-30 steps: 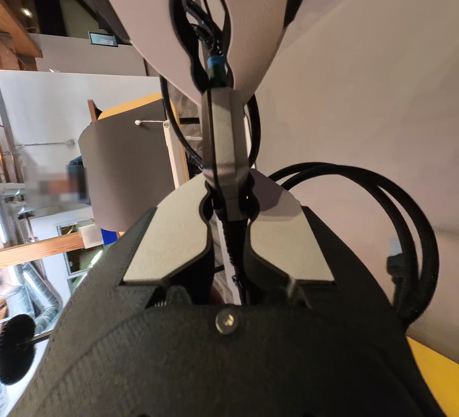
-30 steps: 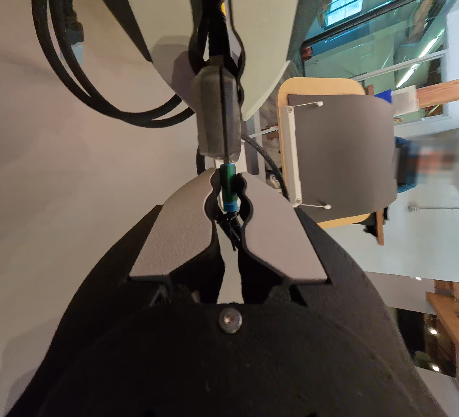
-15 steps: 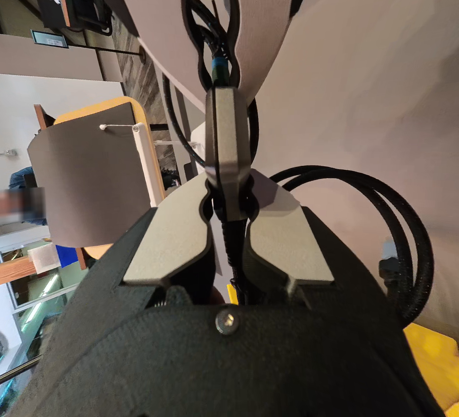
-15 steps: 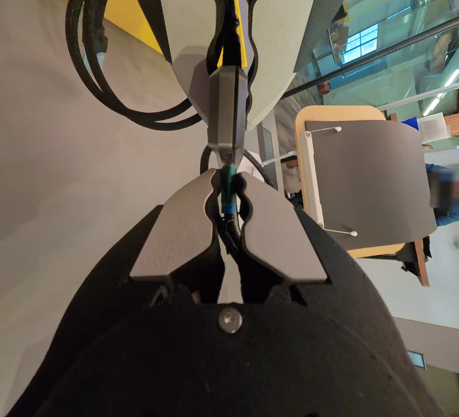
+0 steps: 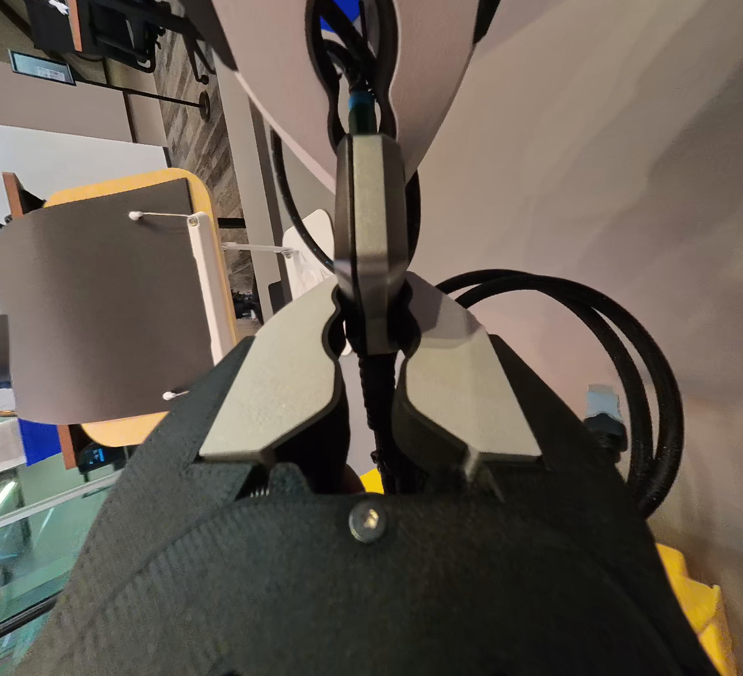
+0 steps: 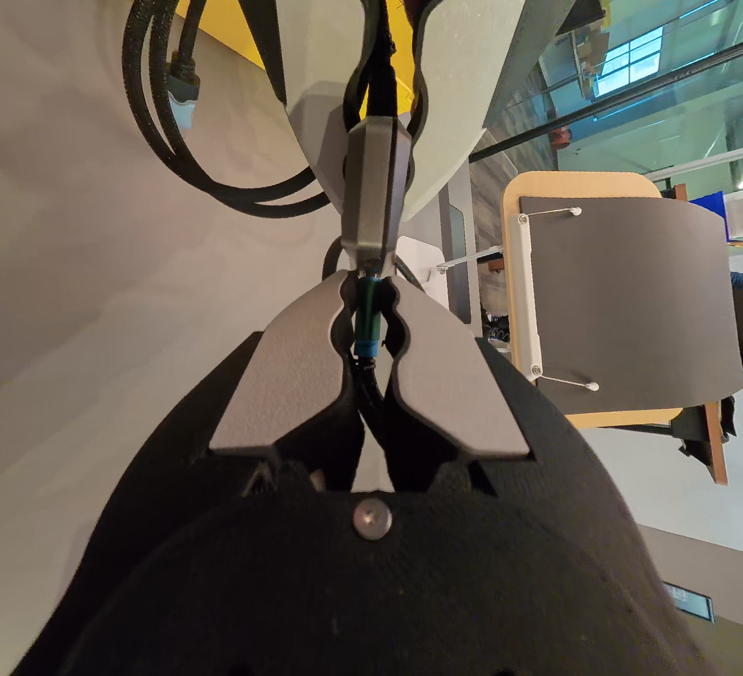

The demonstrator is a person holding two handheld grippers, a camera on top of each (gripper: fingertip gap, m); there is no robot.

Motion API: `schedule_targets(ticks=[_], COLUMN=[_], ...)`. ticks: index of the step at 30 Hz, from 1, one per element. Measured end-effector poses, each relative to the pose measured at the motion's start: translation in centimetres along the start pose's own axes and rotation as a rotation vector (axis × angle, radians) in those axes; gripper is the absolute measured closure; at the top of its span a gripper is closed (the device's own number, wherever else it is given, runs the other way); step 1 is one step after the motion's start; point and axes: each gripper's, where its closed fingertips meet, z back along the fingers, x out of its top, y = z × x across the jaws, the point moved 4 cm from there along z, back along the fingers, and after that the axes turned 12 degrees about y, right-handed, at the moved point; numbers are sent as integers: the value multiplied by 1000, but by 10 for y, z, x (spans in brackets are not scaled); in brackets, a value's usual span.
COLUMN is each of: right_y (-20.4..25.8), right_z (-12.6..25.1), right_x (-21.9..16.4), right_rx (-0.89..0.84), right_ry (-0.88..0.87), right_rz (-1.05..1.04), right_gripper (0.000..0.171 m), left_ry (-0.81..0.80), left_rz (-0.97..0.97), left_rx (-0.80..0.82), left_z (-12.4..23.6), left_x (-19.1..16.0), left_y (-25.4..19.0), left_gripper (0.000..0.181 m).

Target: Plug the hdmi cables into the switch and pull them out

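Note:
The grey HDMI switch (image 5: 370, 238) hangs in the air between my two grippers, which face each other. My left gripper (image 5: 372, 318) is shut on the switch's near end, where its black braided cable (image 5: 376, 407) runs back between the fingers. My right gripper (image 6: 370, 306) is shut on a green and blue HDMI plug (image 6: 368, 318). The plug's tip meets the far end of the switch (image 6: 374, 190). Each gripper also shows at the top of the other's view: the right gripper (image 5: 362, 93) and the left gripper (image 6: 386, 93).
A loop of black braided cable (image 5: 643, 375) with a loose plug (image 5: 603, 411) lies on the pale tabletop (image 5: 563, 174). A yellow object (image 6: 225, 13) sits at the table's edge. A chair with a dark panel (image 6: 623, 314) stands beyond the table. The grippers are tip to tip, or close to it.
Both grippers have swung together with the switch and the plug, so the background has shifted in both views. Both holds are unchanged.

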Motion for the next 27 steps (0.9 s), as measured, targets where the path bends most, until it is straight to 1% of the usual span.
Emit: schedule_targets(ticks=[5, 6, 7, 8, 9, 12, 15, 17, 21, 24, 27], right_y=[-2, -6, -11, -16, -21, -40, -60, -73, -86, -80, -62], right_z=[6, 6, 9, 14, 21, 35, 57, 78, 119, 141, 148], right_x=[-2, -14, -33, -47, -52, -46, -62, -79, -128, -165, -201], right_rx=[19, 0, -3, 12, 18, 17, -24, -66, -125, -111, -91], right_ry=[49, 114, 149, 135, 116, 75, 52, 37, 99, 153, 233], right_rz=[5, 6, -29, -81, -106, -174, -252, -335, -487, -591, -687], right_gripper=[161, 161, 161, 161, 161, 161, 161, 161, 161, 161, 161], left_ry=[-22, 40, 90, 82, 44, 88, 112, 124, 106, 100, 94], left_rz=[65, 65, 83, 165, 215, 163, 198, 235, 273, 301, 315], left_rx=[-24, -14, 16, 12, 11, 74, 104, 124, 131, 137, 139], left_z=[1, -1, -2, 1, 8, 22, 22, 22, 26, 27, 26], left_x=[2, -8, -25, -40, -48, -47, -59, -70, -75, -79, -79], left_y=[0, 1, 7, 15, 22, 32, 33, 32, 24, 22, 21], left_gripper=[159, 159, 159, 159, 159, 159, 159, 159, 159, 159, 159])
